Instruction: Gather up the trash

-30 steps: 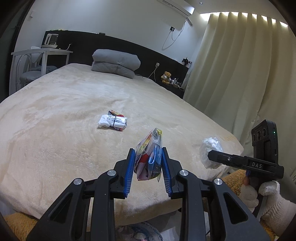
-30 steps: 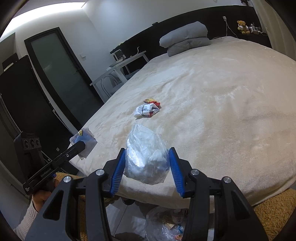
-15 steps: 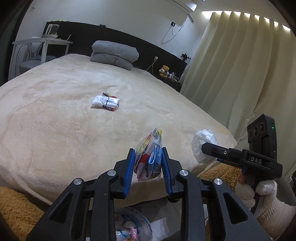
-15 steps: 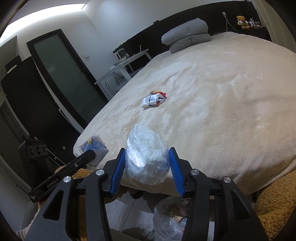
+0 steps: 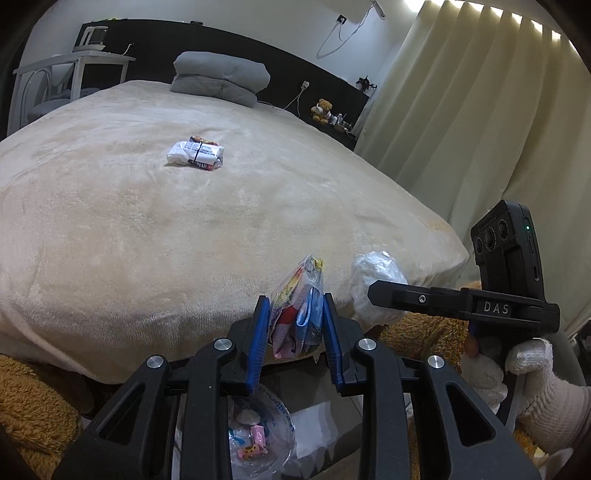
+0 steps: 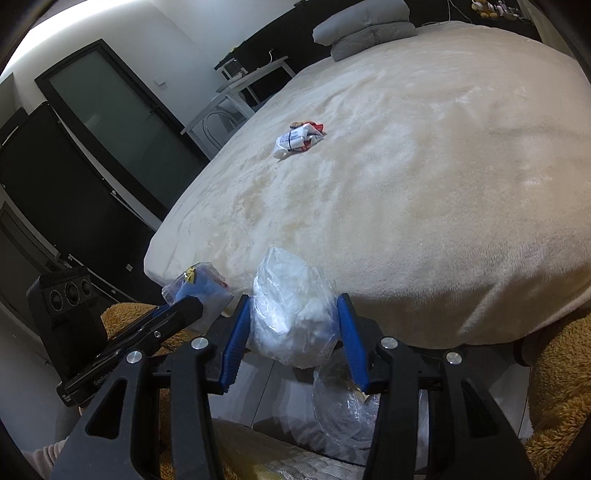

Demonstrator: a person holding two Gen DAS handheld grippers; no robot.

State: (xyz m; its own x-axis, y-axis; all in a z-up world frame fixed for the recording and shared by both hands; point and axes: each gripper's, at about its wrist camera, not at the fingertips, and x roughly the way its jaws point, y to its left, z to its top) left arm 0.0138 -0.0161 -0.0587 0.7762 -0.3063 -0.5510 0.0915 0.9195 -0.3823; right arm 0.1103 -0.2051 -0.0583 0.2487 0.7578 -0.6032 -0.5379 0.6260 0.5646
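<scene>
Left gripper (image 5: 295,325) clamps colourful wrapper (image 5: 297,314), right gripper (image 6: 291,332) clamps clear crinkly bag (image 6: 291,310); both light, soft, slippery (pinch mid-bulk). Trash bag (image 5: 258,439) sits at 6 o'clock below; white packet (image 5: 195,153) on bed (image 5: 110,240), 11 o'clock.

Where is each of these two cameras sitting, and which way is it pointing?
Left wrist: rides the left tongs, facing the cream plush bed; the gloved right hand shows.
Right wrist: rides the right tongs, facing the same bed; the left tongs show.
Shared: white printed wrapper and grey folded pillow.
</scene>
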